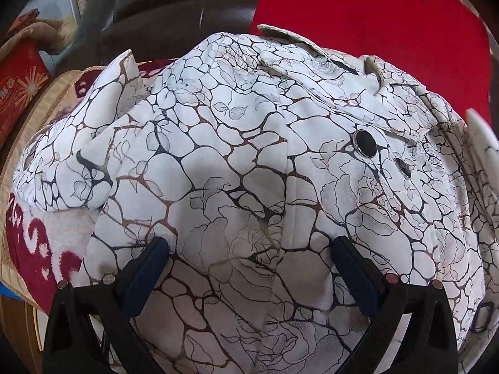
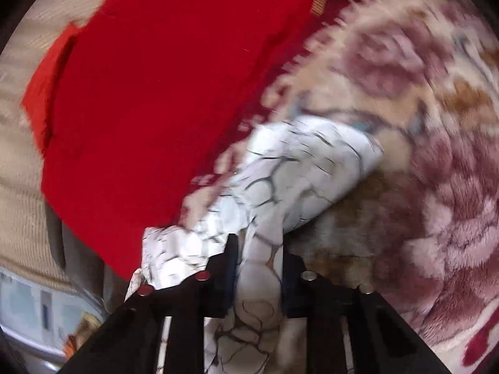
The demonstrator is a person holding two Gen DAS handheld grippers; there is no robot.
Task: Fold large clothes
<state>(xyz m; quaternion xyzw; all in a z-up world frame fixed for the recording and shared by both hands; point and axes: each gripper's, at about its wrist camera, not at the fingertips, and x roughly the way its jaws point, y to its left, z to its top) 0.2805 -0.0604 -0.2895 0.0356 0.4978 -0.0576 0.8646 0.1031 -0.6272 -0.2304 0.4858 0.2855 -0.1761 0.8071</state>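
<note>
A white garment (image 1: 218, 155) with a dark vein-and-rose print lies bunched across most of the left wrist view, its collar at the far side and a black button (image 1: 365, 143) to the right. My left gripper (image 1: 249, 246) stands open just over the cloth, its fingers wide apart with nothing pinched between them. In the blurred right wrist view, a rolled part of the same garment (image 2: 299, 168) runs from the blanket down between the fingers. My right gripper (image 2: 260, 249) is shut on that strip of cloth.
A plush red and cream floral blanket (image 2: 421, 124) lies under the garment and shows at the left (image 1: 37, 249). A folded red cloth (image 1: 374, 15) lies behind the collar (image 2: 156, 78). A red printed box (image 1: 18, 84) and dark upholstery (image 1: 174, 6) stand at the far left.
</note>
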